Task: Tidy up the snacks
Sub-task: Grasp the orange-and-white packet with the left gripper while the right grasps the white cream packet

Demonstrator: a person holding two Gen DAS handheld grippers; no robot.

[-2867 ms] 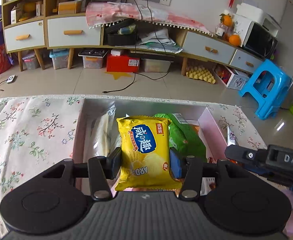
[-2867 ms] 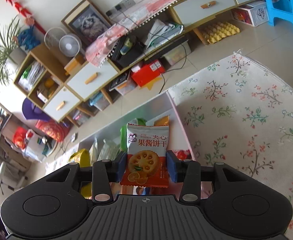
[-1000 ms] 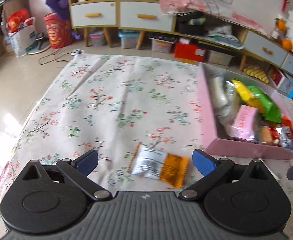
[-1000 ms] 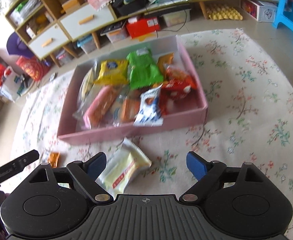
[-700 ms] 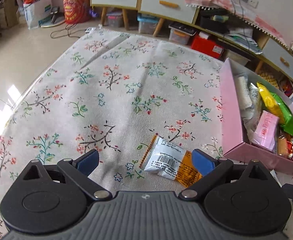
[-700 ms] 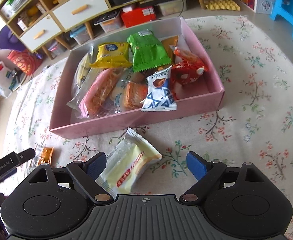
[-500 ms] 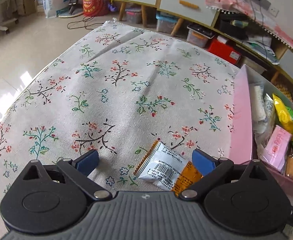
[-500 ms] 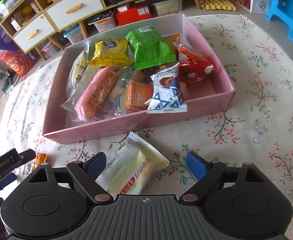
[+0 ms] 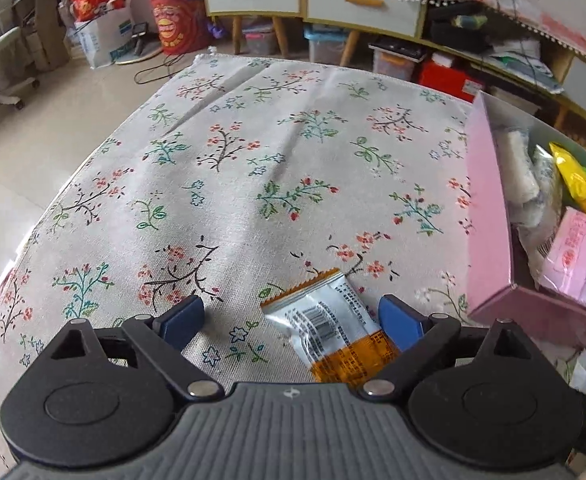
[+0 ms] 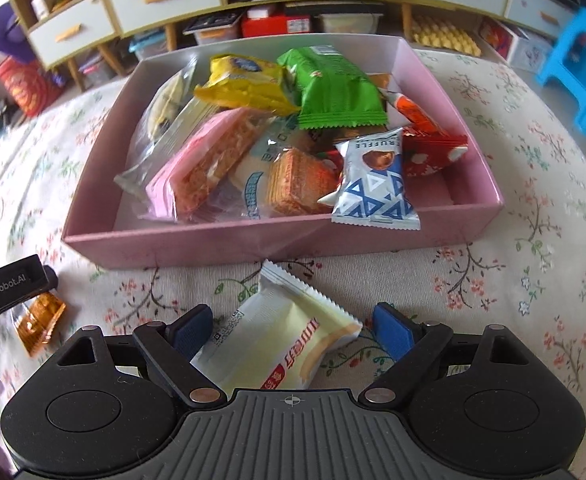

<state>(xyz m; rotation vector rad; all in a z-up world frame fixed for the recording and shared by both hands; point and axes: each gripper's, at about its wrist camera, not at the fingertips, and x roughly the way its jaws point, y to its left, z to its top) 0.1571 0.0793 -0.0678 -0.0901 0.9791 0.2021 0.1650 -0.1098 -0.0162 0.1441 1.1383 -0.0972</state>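
Your pink box (image 10: 277, 240) holds many snack packets, including a yellow packet (image 10: 245, 84) and a green packet (image 10: 337, 92). Your left gripper (image 9: 291, 320), jaws closing, straddles the silver-orange packet (image 9: 329, 336) untouched; your right gripper (image 10: 293, 328) stands open around the cream packet (image 10: 281, 344). Floral surface (image 9: 253, 160) lies bare leftward.

Off to the left of the right gripper's fingers, the black body of the left gripper (image 10: 11, 282) reads "GenRobot.AI" in pale letters. Ahead of those fingers, in the pink box (image 10: 253, 240), a white packet with blue triangles (image 10: 375, 184) bears the word "TRUFFLE". Between the left gripper's fingers, the silver and orange packet (image 9: 329, 328) carries a barcode and small print too fine to read.
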